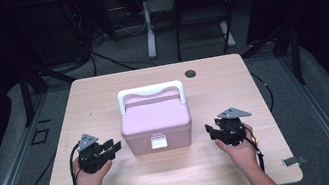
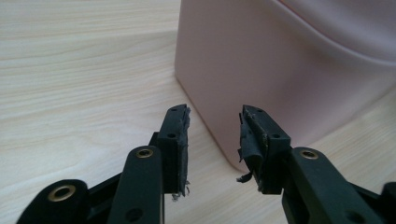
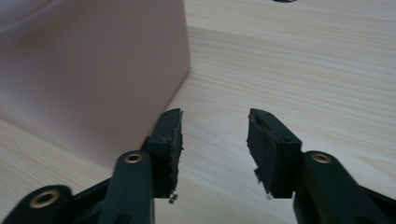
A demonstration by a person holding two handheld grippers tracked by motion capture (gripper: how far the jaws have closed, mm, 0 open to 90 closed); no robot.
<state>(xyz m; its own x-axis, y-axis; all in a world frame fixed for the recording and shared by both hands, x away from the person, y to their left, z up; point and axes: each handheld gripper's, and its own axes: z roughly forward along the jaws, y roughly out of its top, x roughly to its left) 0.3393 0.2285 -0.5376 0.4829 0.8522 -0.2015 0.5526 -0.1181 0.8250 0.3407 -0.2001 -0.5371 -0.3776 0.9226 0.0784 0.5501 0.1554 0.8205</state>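
Two forearms came up from the bottom edge of the high view, each hand holding a gripper low over the table (image 1: 101, 90). At lower left the left gripper (image 1: 116, 145) pointed rightward at a pink box (image 1: 156, 123); at lower right the right gripper (image 1: 208, 130) pointed leftward at it. That box sat at the middle of the frame, lid down, a white handle (image 1: 150, 92) folded over its top and a white latch (image 1: 158, 141) on its near face, details neither gripper view gave. A small dark hole (image 1: 190, 73) marked the table above and right of the box. Seen in the left gripper view, the left gripper (image 2: 215, 135) stood partly open with nothing between its jaws, a lower corner of the box (image 2: 280, 70) just beyond their tips, and worn padding frayed on the fingers (image 2: 180, 140). From the right gripper view, the right gripper (image 3: 215, 137) likewise stood partly open and empty, the box (image 3: 88, 70) filling the upper left, close beside the left jaw; whether it touched could not be told.
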